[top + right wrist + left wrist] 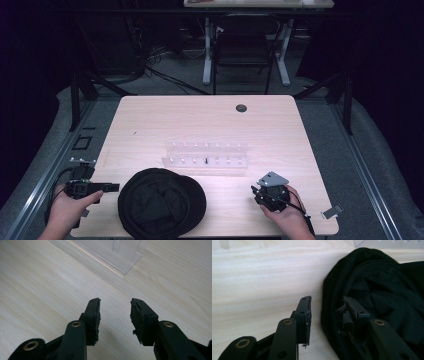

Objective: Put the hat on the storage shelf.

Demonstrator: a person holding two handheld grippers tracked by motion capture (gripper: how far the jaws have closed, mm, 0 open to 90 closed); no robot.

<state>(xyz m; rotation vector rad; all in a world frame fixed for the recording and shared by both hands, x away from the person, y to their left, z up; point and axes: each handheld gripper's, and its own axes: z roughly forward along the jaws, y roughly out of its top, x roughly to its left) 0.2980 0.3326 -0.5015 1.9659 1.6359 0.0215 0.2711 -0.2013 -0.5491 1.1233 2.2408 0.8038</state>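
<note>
- One black cap (161,202) lies on the near edge of the table (200,120), a little left of the middle, between the two grippers.
- The cap's long axis runs left to right across the table: the round crown sits on the left and the brim sticks out to the right, so the cap points right.
- In the left gripper view the cap (382,297) looks crumpled, with its open inside and folds of cloth facing up.
- The left gripper (114,188) is held level at the near left corner and points right, toward the cap's crown, just beside it.
- In the left gripper view the left gripper (325,315) has its jaws moderately wide apart. The cap's rim lies in the gap between them, and one jaw is over the cloth. Neither pad is seen pressing on it.
- The right gripper (256,192) is at the near right, apart from the cap's brim, with a person's hand (285,217) around it.
- In the right gripper view the right gripper (115,315) has its jaws wide, with bare table between them, and holds nothing.
- One clear plastic rack (206,154) with two rows of small pegs lies across the middle of the table, beyond the cap; a corner of it (117,252) shows ahead of the right gripper.
- One small dark peg (206,160) stands in the rack's near row.
- One round dark hole (241,108) sits in the far part of the table.
- One chair (245,47) stands beyond the table's far edge.
</note>
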